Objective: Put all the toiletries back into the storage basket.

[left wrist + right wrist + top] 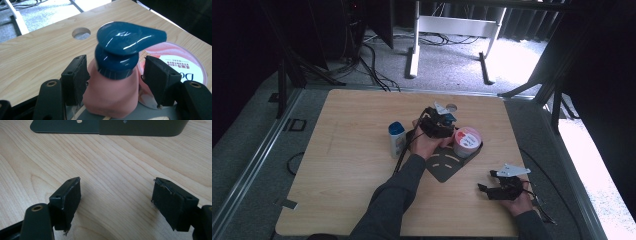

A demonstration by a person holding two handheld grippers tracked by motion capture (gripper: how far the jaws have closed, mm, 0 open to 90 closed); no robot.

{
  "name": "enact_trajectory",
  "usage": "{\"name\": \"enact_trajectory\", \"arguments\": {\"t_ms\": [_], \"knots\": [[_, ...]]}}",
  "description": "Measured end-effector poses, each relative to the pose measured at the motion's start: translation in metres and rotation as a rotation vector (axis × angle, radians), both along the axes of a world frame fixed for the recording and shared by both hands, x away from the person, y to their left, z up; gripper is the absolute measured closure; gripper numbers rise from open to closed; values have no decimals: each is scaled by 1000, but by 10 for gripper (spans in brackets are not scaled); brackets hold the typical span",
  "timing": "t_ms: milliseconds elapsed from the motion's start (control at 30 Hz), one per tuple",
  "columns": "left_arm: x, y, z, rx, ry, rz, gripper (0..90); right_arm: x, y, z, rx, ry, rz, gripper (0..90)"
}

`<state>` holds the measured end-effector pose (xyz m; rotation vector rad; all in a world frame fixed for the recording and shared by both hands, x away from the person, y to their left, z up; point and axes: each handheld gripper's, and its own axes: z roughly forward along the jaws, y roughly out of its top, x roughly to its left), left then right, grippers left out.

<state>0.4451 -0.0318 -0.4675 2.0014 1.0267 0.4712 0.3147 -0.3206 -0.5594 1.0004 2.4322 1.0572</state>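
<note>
Two claws logged, left to right. A white bottle point(397, 139) stood on the tabletop point(352, 115), just left of the left hand point(424, 145). The left claw point(115, 75) was spread around the pink pump bottle point(111, 97), which stood upright on the dark tray point(443, 167) just beside the pink jar point(467, 141). A gap showed at one pad, so there was no pinch.

Judgement: placement looked finished. Best to withdraw straight, clear of the overhanging blue pump head point(125, 37), so the bottle stays upright.

The left forearm reached forward with the claw angled down. The right claw point(116, 200) lay spread and empty, low over bare wood near the tray.
</note>
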Motion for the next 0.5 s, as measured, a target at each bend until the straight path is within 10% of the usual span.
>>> {"name": "enact_trajectory", "arguments": {"t_ms": [500], "knots": [[-18,13,7,1,-15,-56,412,0,0,0,-1,0,0,229]]}}
